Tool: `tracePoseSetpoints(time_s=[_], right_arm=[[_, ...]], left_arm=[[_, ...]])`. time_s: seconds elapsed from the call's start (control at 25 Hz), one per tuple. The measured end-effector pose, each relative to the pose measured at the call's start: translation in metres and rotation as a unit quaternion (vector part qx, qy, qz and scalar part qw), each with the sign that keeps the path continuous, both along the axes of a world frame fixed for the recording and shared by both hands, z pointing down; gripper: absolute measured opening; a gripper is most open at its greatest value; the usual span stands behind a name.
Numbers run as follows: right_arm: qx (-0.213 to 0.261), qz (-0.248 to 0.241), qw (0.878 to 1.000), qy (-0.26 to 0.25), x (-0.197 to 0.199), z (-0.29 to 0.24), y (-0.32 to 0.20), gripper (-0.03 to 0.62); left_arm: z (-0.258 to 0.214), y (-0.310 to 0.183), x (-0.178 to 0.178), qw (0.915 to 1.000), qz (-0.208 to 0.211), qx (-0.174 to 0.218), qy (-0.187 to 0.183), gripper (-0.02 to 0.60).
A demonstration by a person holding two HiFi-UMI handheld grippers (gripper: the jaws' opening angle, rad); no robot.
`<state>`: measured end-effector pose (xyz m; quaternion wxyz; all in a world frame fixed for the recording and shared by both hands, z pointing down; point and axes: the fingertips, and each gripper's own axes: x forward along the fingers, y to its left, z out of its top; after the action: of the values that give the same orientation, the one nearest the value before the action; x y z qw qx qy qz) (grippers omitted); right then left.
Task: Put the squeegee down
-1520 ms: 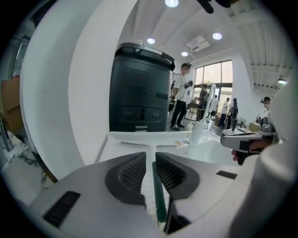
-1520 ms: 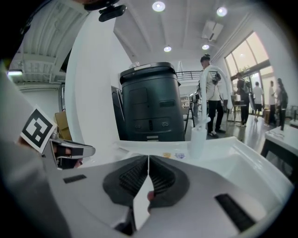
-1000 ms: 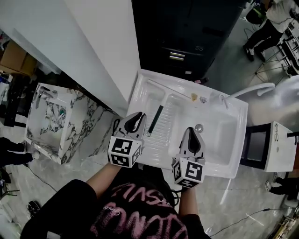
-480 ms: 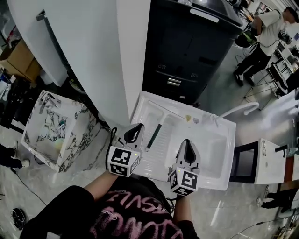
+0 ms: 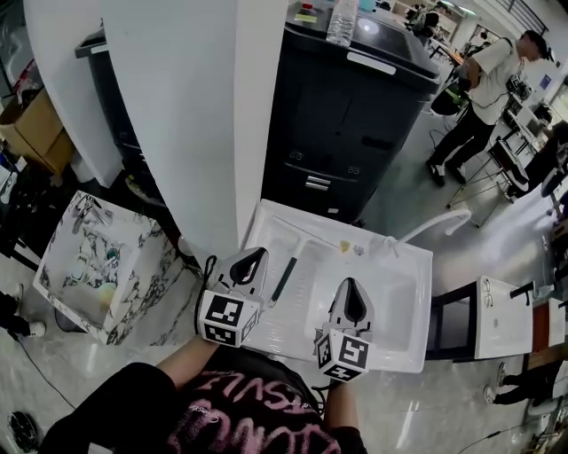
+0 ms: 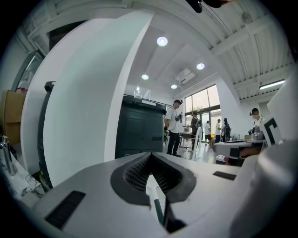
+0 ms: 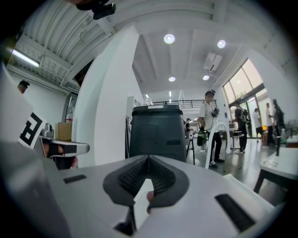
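Observation:
The squeegee [image 5: 282, 281], a long dark bar, lies by itself on the ribbed drainboard of the white sink unit [image 5: 404, 355]. My left gripper [image 5: 256, 255] hovers just left of it, shut and holding nothing. My right gripper [image 5: 350, 285] hangs over the sink's front middle, to the right of the squeegee, also shut and empty. In the left gripper view the jaws meet at the tip, and a thin dark green strip [image 6: 159, 210] shows low in the gap behind them. The right gripper view shows its jaws closed on nothing.
A tall dark cabinet [image 5: 355, 133] stands behind the sink, with a bottle [image 5: 342, 22] on top. A white pillar [image 5: 177, 115] rises at the left, a marble-patterned box [image 5: 98, 266] beside it. A white faucet [image 5: 435, 226] arcs over the basin. People [image 5: 479, 89] stand far right.
The head view has lifted and pulled back, so the sink looks smaller and the cabinet shows. Both grippers stay shut near the sink's front; the squeegee has not moved.

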<state>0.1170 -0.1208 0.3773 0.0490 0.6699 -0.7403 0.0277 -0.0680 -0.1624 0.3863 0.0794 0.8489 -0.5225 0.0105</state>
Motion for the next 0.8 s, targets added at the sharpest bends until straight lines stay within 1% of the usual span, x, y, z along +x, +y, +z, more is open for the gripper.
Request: tracePoseSetpoints(time_s=[0.12,0.24,0.36,0.56,0.8], right_arm=[[0.008,0.0,1.0,0.006,-0.001,-0.007,-0.001,0.021],[0.013,0.003,1.0,0.004,-0.001,-0.011,-0.002,0.021],[0.017,0.004,1.0,0.003,-0.004,-0.011,-0.002,0.021],[0.018,0.006,1.0,0.002,-0.007,-0.011,-0.002,0.021],[0.019,0.014,1.0,0.004,-0.005,-0.009,-0.001,0.02]], left_arm=[[-0.004,-0.003,0.0,1.0,0.003,0.002,0.003,0.012],[-0.011,-0.003,-0.001,0.9999,0.008,0.013,0.005,0.012],[-0.014,-0.003,0.001,0.9996,0.015,0.023,-0.001,0.012],[-0.013,-0.005,0.0,0.9997,0.019,0.016,0.008,0.012],[-0.013,-0.006,0.002,0.9996,0.023,0.018,0.004,0.012]])
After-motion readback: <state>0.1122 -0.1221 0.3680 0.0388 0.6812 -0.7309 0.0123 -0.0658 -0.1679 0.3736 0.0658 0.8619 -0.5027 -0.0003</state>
